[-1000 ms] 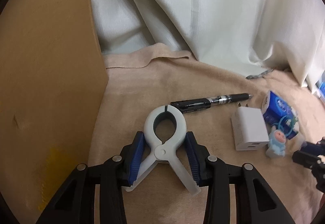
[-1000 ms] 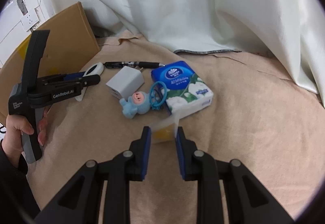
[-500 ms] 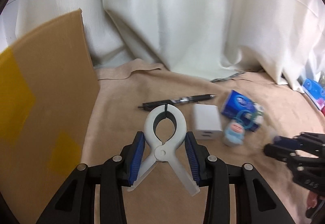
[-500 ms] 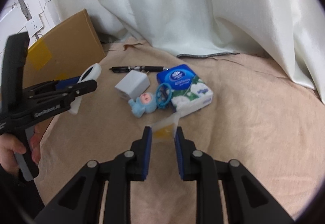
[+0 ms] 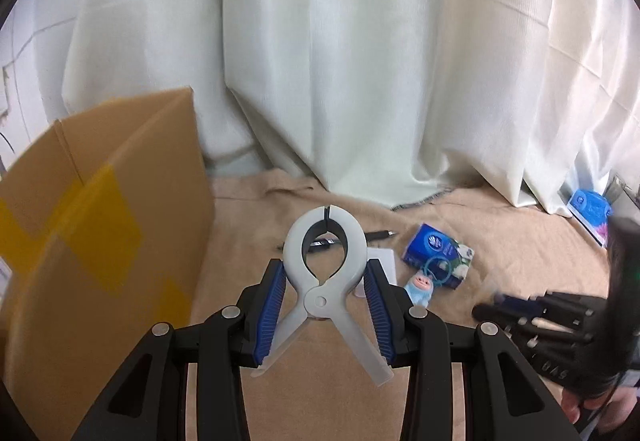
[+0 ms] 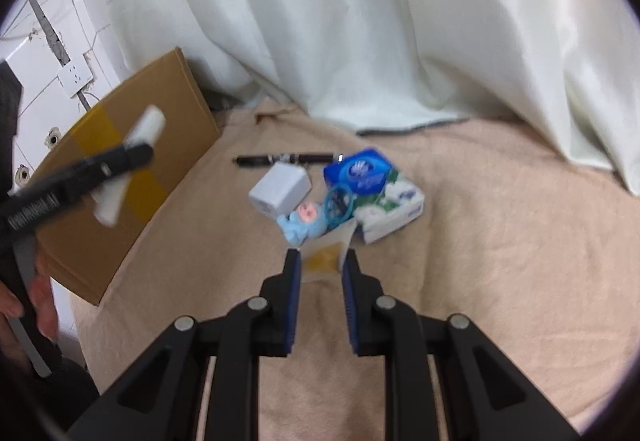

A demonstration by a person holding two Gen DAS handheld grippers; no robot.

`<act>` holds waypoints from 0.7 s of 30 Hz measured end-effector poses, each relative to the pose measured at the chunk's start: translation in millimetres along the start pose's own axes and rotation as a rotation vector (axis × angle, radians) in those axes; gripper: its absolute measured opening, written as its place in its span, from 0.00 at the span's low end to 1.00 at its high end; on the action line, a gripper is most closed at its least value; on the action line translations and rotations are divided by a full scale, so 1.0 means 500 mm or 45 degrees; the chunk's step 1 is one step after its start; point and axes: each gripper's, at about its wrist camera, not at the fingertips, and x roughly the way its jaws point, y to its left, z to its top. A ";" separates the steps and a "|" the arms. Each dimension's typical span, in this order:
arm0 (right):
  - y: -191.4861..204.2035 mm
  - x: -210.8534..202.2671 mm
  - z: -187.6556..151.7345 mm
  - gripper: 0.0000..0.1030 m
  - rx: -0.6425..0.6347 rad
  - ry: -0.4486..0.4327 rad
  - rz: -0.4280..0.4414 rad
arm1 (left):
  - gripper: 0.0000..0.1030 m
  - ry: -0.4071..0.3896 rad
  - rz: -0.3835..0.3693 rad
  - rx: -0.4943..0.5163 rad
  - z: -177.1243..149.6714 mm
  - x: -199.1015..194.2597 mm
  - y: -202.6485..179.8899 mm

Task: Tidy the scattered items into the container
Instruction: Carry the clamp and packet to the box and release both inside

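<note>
My left gripper is shut on a white spring clamp and holds it in the air, right of the open cardboard box. My right gripper is shut on a small clear packet with a yellow patch, raised above the beige cloth. On the cloth lie a black pen, a white charger, a blue tissue pack and a blue doll keychain. The right wrist view shows the clamp in front of the box's wall.
White curtains hang behind the cloth-covered surface. A second blue pack lies at the far right by the curtain. A person's hand grips the left tool's handle. A wall socket is behind the box.
Both grippers have risen away from the cloth with their loads. The left one has carried the clamp up beside the box; the items on the cloth look smaller and farther.
</note>
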 end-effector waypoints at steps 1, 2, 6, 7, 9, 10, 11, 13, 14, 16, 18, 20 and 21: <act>0.004 -0.004 0.002 0.23 -0.014 -0.004 -0.010 | 0.40 -0.012 0.000 -0.005 0.005 -0.009 0.002; 0.012 -0.015 0.006 0.23 -0.028 -0.020 -0.016 | 0.40 -0.028 -0.005 -0.017 0.012 -0.020 0.005; 0.039 -0.070 0.052 0.23 -0.004 -0.134 0.009 | 0.40 -0.100 0.014 -0.024 0.061 -0.084 0.012; 0.050 -0.079 0.069 0.23 -0.010 -0.156 0.018 | 0.40 -0.127 0.017 -0.025 0.074 -0.102 0.016; 0.079 -0.092 0.102 0.23 -0.031 -0.189 0.026 | 0.40 -0.176 0.031 -0.025 0.100 -0.147 0.033; 0.096 -0.096 0.122 0.23 -0.052 -0.201 0.040 | 0.40 -0.200 0.045 -0.026 0.113 -0.168 0.044; 0.113 -0.098 0.139 0.23 -0.072 -0.212 0.044 | 0.40 -0.213 0.059 -0.024 0.124 -0.184 0.056; 0.160 -0.103 0.184 0.23 -0.124 -0.235 0.063 | 0.40 -0.247 0.104 -0.037 0.147 -0.223 0.094; 0.182 -0.106 0.204 0.23 -0.146 -0.249 0.076 | 0.40 -0.259 0.128 -0.044 0.155 -0.237 0.113; 0.234 -0.112 0.245 0.23 -0.187 -0.280 0.118 | 0.40 -0.277 0.188 -0.059 0.166 -0.267 0.160; 0.289 -0.119 0.279 0.23 -0.244 -0.314 0.183 | 0.40 -0.284 0.236 -0.088 0.169 -0.291 0.210; 0.344 -0.121 0.307 0.23 -0.310 -0.338 0.253 | 0.40 -0.283 0.274 -0.115 0.168 -0.309 0.256; 0.373 -0.122 0.318 0.23 -0.330 -0.343 0.274 | 0.40 -0.274 0.301 -0.129 0.165 -0.315 0.281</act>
